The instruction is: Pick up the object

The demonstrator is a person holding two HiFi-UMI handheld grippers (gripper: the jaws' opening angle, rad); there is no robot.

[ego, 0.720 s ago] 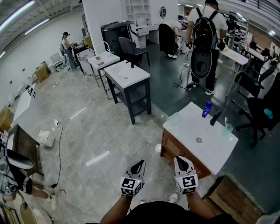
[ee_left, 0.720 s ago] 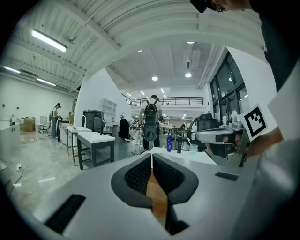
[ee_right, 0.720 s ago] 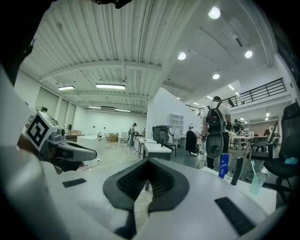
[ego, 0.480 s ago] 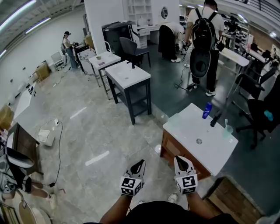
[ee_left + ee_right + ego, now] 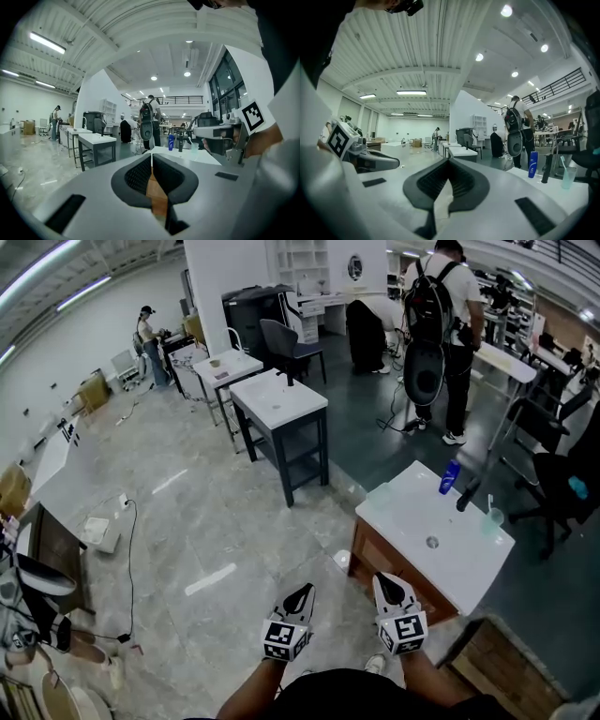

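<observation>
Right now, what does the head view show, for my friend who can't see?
The left gripper and right gripper reach out front, both shut and empty, above a shiny grey floor. Ahead on the right stands a white sink counter with a blue bottle, a black faucet and a clear cup; beyond it stands a person wearing a backpack.

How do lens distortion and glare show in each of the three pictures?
Head view: fisheye bends the room's edges; a lamp reflection streaks the glossy floor. Left gripper view: dark round corners; the close left gripper looks slightly soft. Right gripper view: ceiling lamps bloom; blue bottle looks sharp.
</observation>
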